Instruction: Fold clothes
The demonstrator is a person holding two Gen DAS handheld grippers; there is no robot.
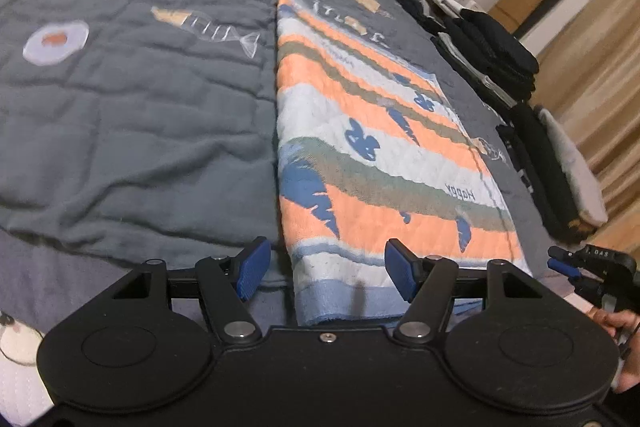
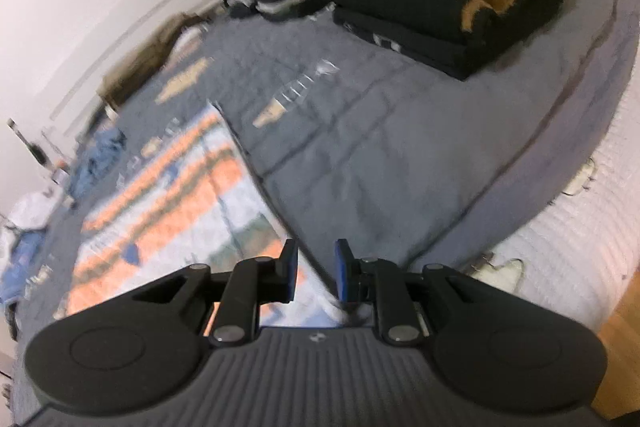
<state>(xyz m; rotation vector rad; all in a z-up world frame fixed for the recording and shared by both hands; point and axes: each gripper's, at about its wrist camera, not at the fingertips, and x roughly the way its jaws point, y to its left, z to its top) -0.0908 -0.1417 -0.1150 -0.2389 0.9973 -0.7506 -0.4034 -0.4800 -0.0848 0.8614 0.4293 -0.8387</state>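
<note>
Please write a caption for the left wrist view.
Open left gripper above the folded orange-striped towel on the grey quilt.

The left hand-held gripper point(image 1: 325, 269) is seen from its own wrist camera with the jaws spread wide, the blue-padded fingertips point(image 1: 252, 269) set well apart and nothing clamped between them. It is held low and pointed forward, roughly level. The right hand-held gripper point(image 1: 560, 264) is visible at the right edge of the left wrist view, gripped by a hand point(image 1: 618, 323) of which only the fingers can be made out. In the right wrist view, the right hand-held gripper point(image 2: 316, 269) is shown with its jaws part-way apart, a narrow gap left between the blue pads point(image 2: 343, 269), and nothing is clearly pinched there. That view is blurred.
</note>
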